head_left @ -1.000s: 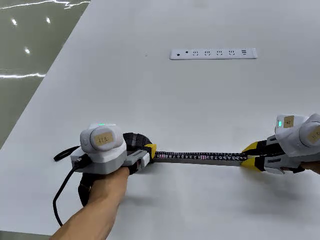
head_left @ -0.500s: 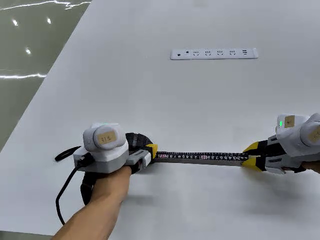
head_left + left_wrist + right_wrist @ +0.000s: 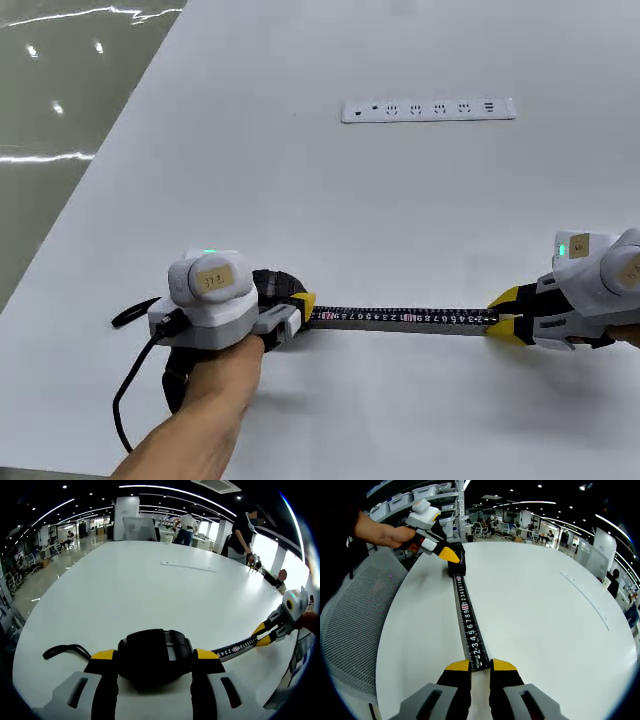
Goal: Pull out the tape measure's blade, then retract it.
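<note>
Near the front edge of the tabletop (image 3: 400,220), the tape measure's case (image 3: 275,288) sits on the person's left. The left gripper (image 3: 155,655) has its jaws closed on it, one yellow tip on each flank, pinning it to the surface. The blade (image 3: 400,317) runs out of the case flat on the tabletop, straight across toward the person's right. Its free end sits in the right gripper (image 3: 480,666), whose jaws are closed on it. The end hook is hidden between the tips, so I'd guess the pinch is at or just behind it, can't confirm. Key geometry: the blade's long axis is the line joining the two grippers, roughly parallel to the front edge, and the printed scale reads upward toward the case in the right gripper view. The case is well apart from the right jaws and dead ahead of them, and the blade looks straight with no kink or twist visible. Judging by the length already out, the pull step looks done or close to it. Either way the next move is pure travel along that axis, away from the case to extend, toward it to retract. The right gripper owns the motion and the left just anchors. Main risk on retract is going off-axis and buckling the blade, or letting go early so it snaps back. The power strip (image 3: 428,108) is far back, well clear of the path.
</note>
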`<state>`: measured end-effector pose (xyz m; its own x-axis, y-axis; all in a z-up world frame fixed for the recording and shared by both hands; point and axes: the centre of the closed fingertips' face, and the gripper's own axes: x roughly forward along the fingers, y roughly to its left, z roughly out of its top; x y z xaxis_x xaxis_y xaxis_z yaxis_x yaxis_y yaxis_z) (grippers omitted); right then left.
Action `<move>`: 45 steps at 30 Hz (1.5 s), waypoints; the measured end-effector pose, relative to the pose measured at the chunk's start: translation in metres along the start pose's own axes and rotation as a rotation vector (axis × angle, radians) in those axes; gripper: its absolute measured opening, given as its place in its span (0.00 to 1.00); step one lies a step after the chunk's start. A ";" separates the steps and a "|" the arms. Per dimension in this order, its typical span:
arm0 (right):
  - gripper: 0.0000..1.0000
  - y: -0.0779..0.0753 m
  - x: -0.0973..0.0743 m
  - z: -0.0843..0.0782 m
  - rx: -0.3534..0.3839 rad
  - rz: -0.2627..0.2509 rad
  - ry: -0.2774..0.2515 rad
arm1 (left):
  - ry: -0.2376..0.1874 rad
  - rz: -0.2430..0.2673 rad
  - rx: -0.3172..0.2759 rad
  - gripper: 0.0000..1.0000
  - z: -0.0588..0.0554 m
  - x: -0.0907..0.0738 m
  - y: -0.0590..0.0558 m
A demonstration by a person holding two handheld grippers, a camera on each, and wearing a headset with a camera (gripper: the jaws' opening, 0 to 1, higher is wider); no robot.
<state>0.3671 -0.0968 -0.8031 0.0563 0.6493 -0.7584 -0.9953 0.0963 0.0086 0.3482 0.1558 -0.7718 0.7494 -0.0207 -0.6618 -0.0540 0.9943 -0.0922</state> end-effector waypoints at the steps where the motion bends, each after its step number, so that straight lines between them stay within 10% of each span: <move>1: 0.09 0.000 0.000 0.000 -0.002 0.000 0.001 | 0.000 -0.002 -0.002 0.53 0.000 0.000 0.000; 45: 0.09 0.000 0.001 0.000 -0.034 0.001 0.038 | 0.009 -0.041 -0.005 0.52 0.001 -0.002 0.000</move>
<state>0.3672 -0.0958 -0.8038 0.0527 0.6205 -0.7824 -0.9975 0.0693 -0.0123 0.3473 0.1558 -0.7700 0.7453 -0.0625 -0.6638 -0.0263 0.9921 -0.1229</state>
